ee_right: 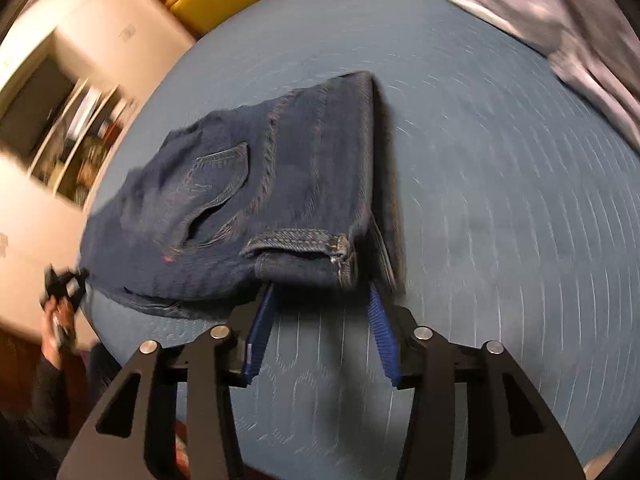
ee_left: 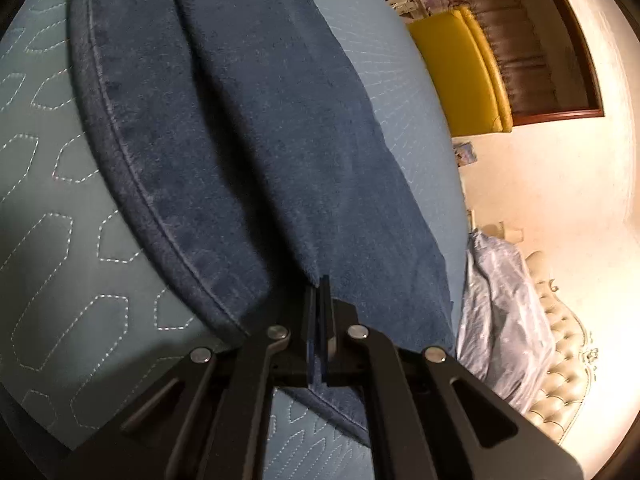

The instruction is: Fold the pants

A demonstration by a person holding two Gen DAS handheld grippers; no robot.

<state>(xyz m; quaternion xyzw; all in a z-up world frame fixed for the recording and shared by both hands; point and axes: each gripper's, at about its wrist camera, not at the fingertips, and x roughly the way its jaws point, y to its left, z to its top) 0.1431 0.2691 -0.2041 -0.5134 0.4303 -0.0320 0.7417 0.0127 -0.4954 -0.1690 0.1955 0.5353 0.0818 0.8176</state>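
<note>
Dark blue jeans [ee_left: 248,140] lie on a blue quilted bed cover [ee_left: 60,240], a stitched seam running down their left side. My left gripper [ee_left: 320,280] is shut on a fold of the denim near the lower edge. In the right wrist view the jeans [ee_right: 240,184] lie folded, back pocket up, and the view is blurred. My right gripper [ee_right: 320,292] stands open, its blue fingers [ee_right: 260,332] either side of the waistband corner with the belt loop. At the far left the other gripper [ee_right: 66,280] touches the jeans' edge, held by a hand [ee_right: 56,320].
A crumpled pale lilac blanket [ee_right: 560,20] lies at the far end of the bed cover [ee_right: 500,200], by a cream tufted headboard [ee_left: 560,360]. A yellow panel [ee_left: 456,76] stands past the bed's edge. Shelves [ee_right: 80,152] line the wall on the left.
</note>
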